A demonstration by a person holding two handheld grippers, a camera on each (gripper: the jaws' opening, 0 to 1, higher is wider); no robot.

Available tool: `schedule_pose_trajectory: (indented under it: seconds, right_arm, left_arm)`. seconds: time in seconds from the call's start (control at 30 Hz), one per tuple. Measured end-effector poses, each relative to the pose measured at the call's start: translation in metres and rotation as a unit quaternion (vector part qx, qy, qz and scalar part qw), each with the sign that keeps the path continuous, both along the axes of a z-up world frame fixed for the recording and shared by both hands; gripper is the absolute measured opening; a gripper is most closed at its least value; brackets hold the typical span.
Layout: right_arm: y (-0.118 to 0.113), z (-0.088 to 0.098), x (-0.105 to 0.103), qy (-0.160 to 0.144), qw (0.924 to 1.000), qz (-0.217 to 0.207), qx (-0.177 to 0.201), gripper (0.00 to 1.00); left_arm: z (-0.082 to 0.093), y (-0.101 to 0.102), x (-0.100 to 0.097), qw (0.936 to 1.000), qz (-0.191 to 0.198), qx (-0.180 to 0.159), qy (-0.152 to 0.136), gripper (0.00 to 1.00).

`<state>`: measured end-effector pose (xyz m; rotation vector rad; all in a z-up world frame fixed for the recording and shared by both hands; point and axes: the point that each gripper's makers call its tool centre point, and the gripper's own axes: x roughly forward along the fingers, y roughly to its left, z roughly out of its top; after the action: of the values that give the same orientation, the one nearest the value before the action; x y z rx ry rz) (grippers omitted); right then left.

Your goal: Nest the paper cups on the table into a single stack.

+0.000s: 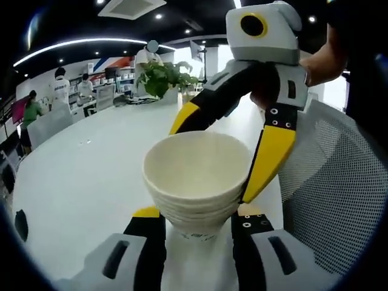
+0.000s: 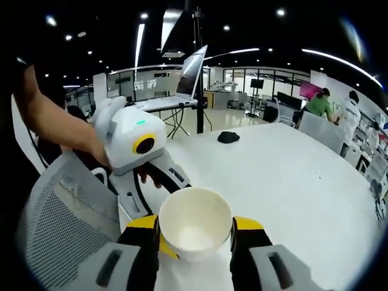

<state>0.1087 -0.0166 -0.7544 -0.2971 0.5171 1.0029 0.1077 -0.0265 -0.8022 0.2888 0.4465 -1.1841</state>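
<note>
In the left gripper view, the left gripper [image 1: 197, 221] is reaching forward over the white table [image 1: 85, 176], and its yellow-tipped jaws are standing on either side of the base of the stack of paper cups [image 1: 197, 182], pressing against it, so it is grasping the stack. The stack is sitting upright near the table's near edge, its open mouth facing up, with several nested rims showing below the top one. The right gripper [image 1: 224, 145] is coming in from the upper right, angled downward, its two black and yellow fingers [image 1: 270, 154] spreading around the far and right sides of the top rim. A person's hand [image 1: 324, 60] is gripping its handle behind the grey body. A grey mesh chair back [image 1: 333, 182] is standing at the right of the table, and a potted plant [image 1: 163, 76] is resting at the far end.

In the right gripper view, the right gripper [image 2: 195, 242] is closing its jaws on the paper cups [image 2: 195, 221] from both sides, holding the rim region. The left gripper [image 2: 142, 176] is lying beyond the cup, tilted towards it, held by a person's hand [image 2: 100, 151] with the forearm stretching up to the left. A laptop [image 2: 182, 85] is standing open on a stand past the table, and a dark computer mouse [image 2: 228, 137] is lying on the tabletop well apart from the cups.
</note>
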Motion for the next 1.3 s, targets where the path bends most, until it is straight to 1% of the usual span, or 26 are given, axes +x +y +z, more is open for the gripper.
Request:
schedule_pose_trajectory:
  seconds: [0.17, 0.33, 0.57, 0.9, 0.93, 0.97, 1.07, 1.17, 1.3]
  right_arm:
    - [-0.002, 0.003, 0.009, -0.001, 1.0, -0.001, 0.004, 0.45]
    - [-0.005, 0.008, 0.023, -0.002, 1.0, -0.005, 0.008, 0.45]
    - [-0.007, 0.013, 0.041, -0.008, 0.9999, -0.006, 0.007, 0.45]
    - [-0.008, 0.02, 0.074, -0.024, 0.9997, -0.007, -0.006, 0.45]
    - [-0.009, 0.02, 0.083, -0.025, 0.9996, -0.009, -0.008, 0.45]
    - [-0.01, 0.02, 0.087, -0.025, 0.9996, -0.01, -0.008, 0.45]
    - [-0.01, 0.019, 0.095, -0.026, 0.9996, -0.011, -0.008, 0.45]
    - [-0.01, 0.017, 0.105, -0.027, 0.9995, -0.012, -0.007, 0.45]
    - [-0.009, 0.017, 0.111, -0.026, 0.9996, -0.015, -0.003, 0.45]
  left_arm:
    - [0.003, -0.001, 0.009, 1.0, -0.001, -0.002, -0.002, 0.4]
    - [0.008, -0.002, 0.02, 1.0, 0.0, -0.004, -0.006, 0.4]
    - [0.014, -0.005, 0.041, 0.9999, -0.001, -0.006, -0.013, 0.4]
    - [0.021, -0.01, 0.074, 0.9998, -0.001, -0.001, -0.021, 0.4]
    - [0.023, -0.011, 0.08, 0.9997, 0.0, 0.001, -0.025, 0.4]
    - [0.023, -0.012, 0.083, 0.9997, 0.0, 0.001, -0.025, 0.4]
    - [0.022, -0.013, 0.096, 0.9997, 0.003, -0.001, -0.023, 0.4]
    - [0.019, -0.012, 0.103, 0.9998, 0.005, 0.0, -0.021, 0.4]
    - [0.015, -0.011, 0.113, 0.9998, 0.012, 0.004, -0.016, 0.4]
